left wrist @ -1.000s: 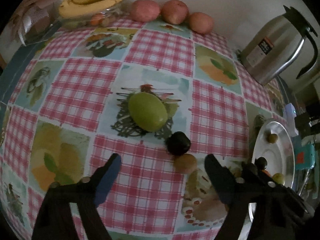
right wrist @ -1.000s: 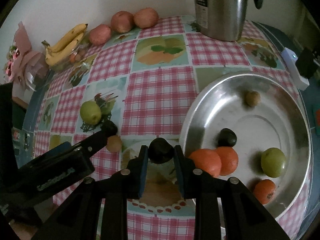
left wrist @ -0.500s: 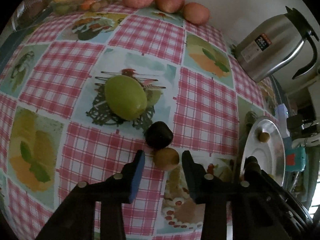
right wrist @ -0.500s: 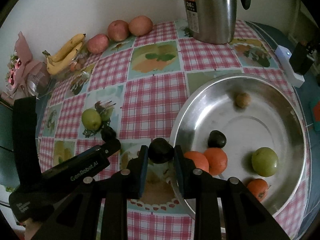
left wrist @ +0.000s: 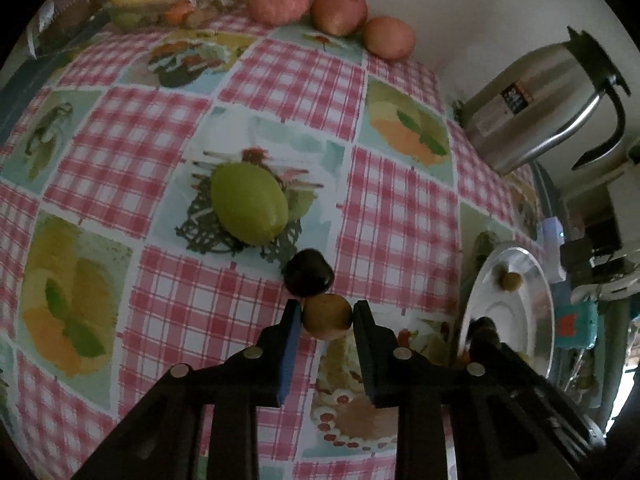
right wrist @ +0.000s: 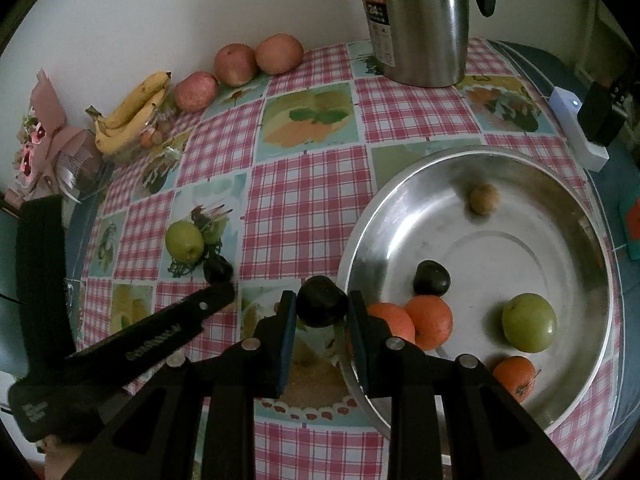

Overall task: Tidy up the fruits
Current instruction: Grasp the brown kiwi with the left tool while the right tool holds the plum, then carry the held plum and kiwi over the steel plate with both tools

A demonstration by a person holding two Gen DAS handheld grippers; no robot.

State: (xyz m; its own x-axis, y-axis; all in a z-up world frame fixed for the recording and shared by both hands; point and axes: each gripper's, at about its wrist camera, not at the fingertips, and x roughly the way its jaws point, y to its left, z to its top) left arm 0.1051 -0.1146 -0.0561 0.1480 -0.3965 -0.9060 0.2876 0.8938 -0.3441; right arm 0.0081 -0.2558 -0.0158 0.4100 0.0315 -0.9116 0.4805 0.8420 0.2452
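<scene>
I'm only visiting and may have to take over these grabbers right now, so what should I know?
Left tool: closed around the small brown fruit on the tablecloth, not lifted.
Right tool: holding a dark fruit beside the steel tray's rim.
Done: three oranges, a green fruit, a dark fruit and a brown fruit lie in the tray.
Left: drop both held fruits in, then fetch the green fruit and the dark one beside it.

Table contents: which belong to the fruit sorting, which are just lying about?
Job:
left tool on small brown fruit
right tool holding dark fruit
steel bowl
green fruit
dark fruit on cloth

Lying about:
thermos
white device
</scene>
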